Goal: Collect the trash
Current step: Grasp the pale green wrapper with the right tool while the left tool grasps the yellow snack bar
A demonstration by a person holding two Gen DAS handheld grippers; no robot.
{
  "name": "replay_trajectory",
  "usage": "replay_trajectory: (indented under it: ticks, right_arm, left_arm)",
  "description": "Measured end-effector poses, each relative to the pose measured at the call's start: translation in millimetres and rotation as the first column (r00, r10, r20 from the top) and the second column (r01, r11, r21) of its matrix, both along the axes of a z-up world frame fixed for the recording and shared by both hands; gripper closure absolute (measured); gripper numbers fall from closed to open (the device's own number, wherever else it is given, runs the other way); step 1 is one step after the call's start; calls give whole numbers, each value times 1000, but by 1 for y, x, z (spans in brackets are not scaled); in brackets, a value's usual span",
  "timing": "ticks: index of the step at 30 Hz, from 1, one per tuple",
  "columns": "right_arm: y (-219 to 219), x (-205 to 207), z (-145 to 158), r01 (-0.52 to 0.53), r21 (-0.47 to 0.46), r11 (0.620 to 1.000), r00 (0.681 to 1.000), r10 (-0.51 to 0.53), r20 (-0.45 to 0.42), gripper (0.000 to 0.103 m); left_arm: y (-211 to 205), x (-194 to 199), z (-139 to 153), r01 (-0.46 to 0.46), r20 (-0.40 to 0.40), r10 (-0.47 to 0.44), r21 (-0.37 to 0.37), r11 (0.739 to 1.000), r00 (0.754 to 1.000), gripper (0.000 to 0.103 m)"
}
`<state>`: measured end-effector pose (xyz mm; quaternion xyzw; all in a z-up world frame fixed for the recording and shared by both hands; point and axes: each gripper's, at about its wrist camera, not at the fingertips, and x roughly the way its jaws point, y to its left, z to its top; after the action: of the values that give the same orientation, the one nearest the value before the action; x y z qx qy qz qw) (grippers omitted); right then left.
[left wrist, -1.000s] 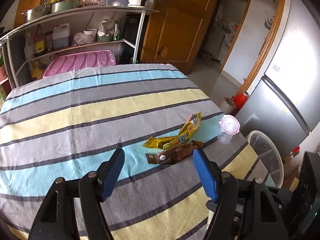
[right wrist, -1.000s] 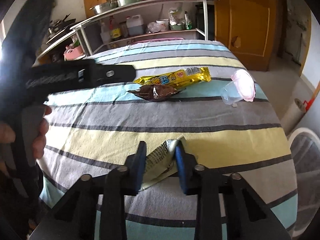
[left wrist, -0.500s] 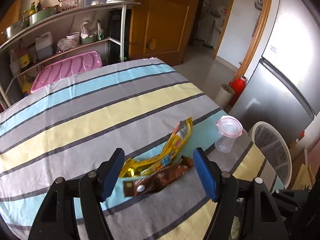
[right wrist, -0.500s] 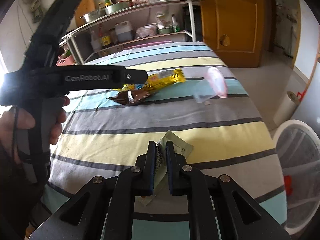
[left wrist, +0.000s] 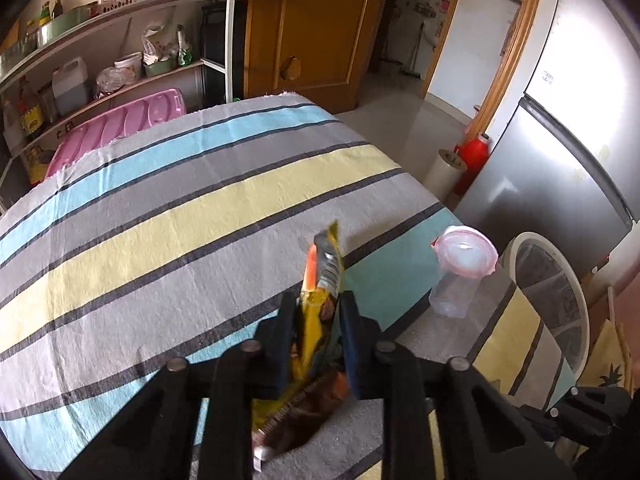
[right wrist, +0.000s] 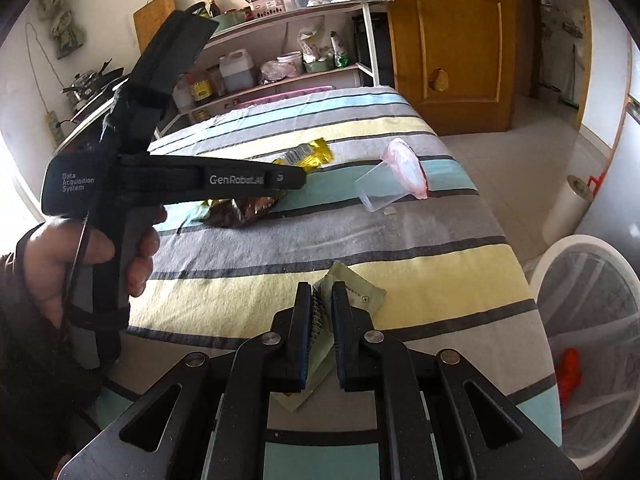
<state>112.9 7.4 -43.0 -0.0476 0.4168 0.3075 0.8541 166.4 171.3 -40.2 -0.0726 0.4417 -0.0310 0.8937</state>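
Nearby, your cup (left wrist: pixel 460 276) lies beside the bin (left wrist: pixel 548 300); left gripper (left wrist: pixel 316 312) pinches yellow wrapper (left wrist: pixel 324 272), right gripper (right wrist: pixel 320 304) pinches green packet (right wrist: pixel 356 292).

"GenRobot.AI" is printed in white on the black hand-held gripper (right wrist: pixel 294 178) seen at nine o'clock in the right wrist view, and "Data Acquisition System" on its rear end. Print on the pale green sachet (right wrist: pixel 354 294) cannot be read.

black tool (right wrist: pixel 319 300), blue pads (right wrist: pixel 304 320).
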Motion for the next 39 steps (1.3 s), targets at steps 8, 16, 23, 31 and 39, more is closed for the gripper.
replay_trajectory:
  ticks: [8, 16, 23, 31, 39]
  right_arm:
    - [-2, -4, 2, 5, 9, 1000, 1000, -5, 6, 93]
    - [-7, -12, 11, 9, 26, 1000, 999, -10, 34, 93]
    - [-17, -19, 26, 27, 55, 998, 997, -30, 66, 93]
    - [-47, -27, 51, 75, 83, 994, 989, -85, 119, 93]
    - [-83, -30, 69, 136, 91, 986, 976, -150, 160, 93]
  left_arm:
    - [13, -20, 6, -56, 18, 56, 0, 998, 998, 89]
    - [27, -44, 23, -114, 76, 115, -25, 993, 990, 89]
    - [18, -74, 45, -112, 133, 113, -13, 994, 985, 89]
    - [-12, -98, 67, -68, 183, 65, 6, 998, 981, 90]
    - [-57, -102, 77, 13, 211, -15, 14, 1000, 977, 89]
